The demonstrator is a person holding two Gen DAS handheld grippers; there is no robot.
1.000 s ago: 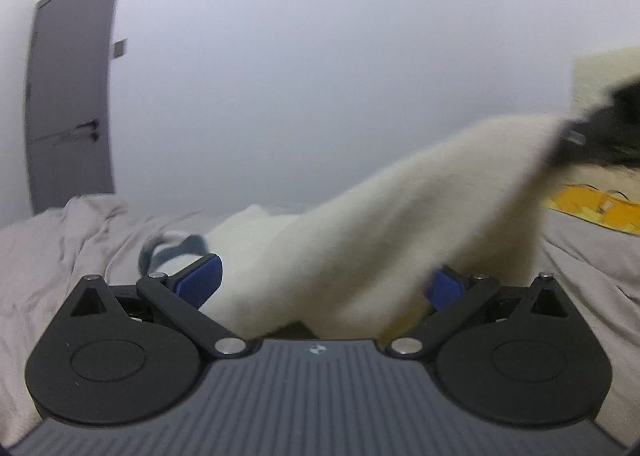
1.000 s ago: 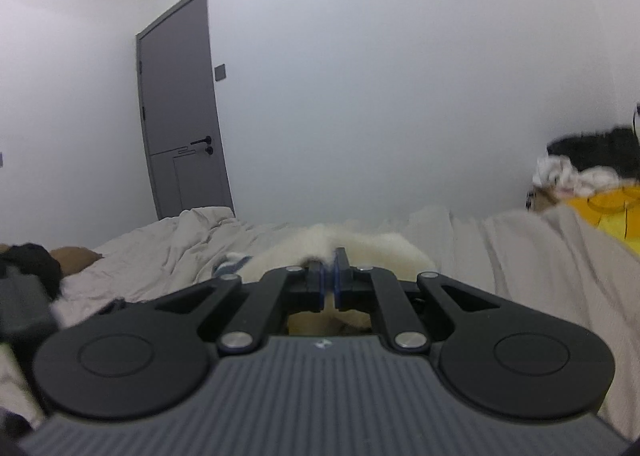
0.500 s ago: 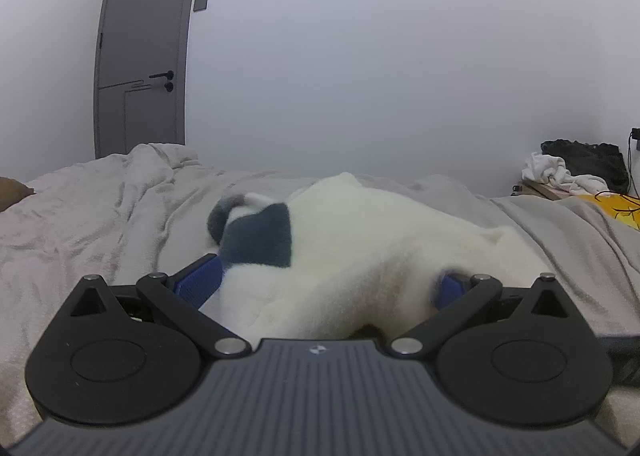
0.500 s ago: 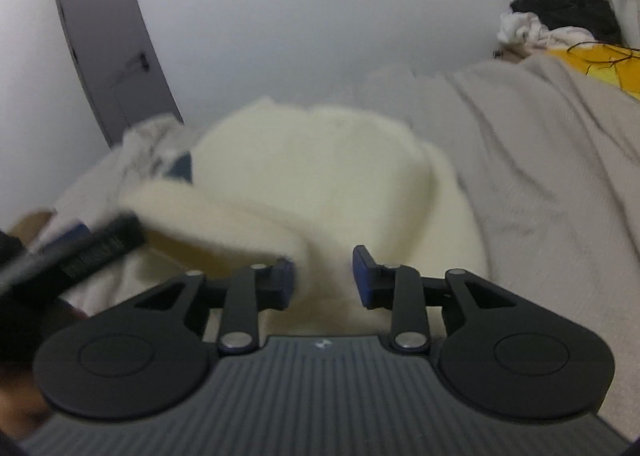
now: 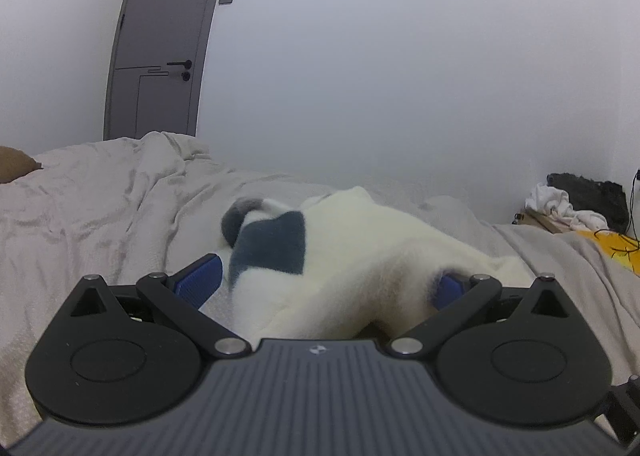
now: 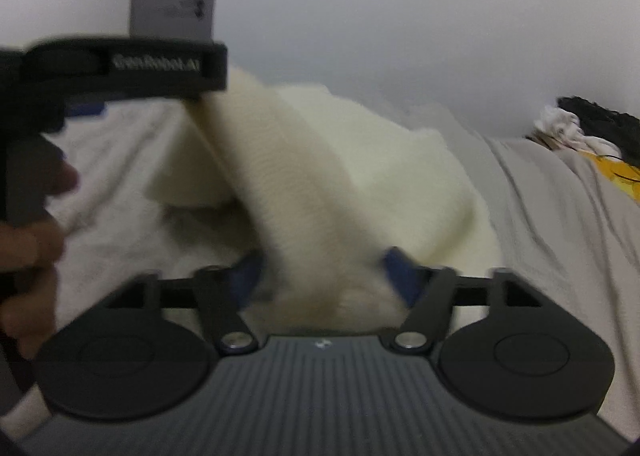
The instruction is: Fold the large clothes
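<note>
A cream fleece garment (image 5: 360, 248) with a dark blue patch (image 5: 272, 248) lies bunched on the bed. My left gripper (image 5: 324, 284) is open, its blue pads wide apart, with the fleece lying loose between them. In the right wrist view the same garment (image 6: 320, 176) is blurred. My right gripper (image 6: 328, 276) is open with a fold of fleece between its pads. The left gripper's black body (image 6: 120, 64) and the hand holding it show at the upper left of the right wrist view, over the garment.
The bed is covered with a rumpled beige sheet (image 5: 100, 208). A grey door (image 5: 160, 36) stands at the back left. A pile of dark and white clothes (image 5: 580, 204) and a yellow item (image 5: 616, 248) lie at the right edge.
The garment was held up and stretched, then dropped onto the bed. My right gripper went from shut to wide open and moved in over the fleece. My left gripper stayed open.
</note>
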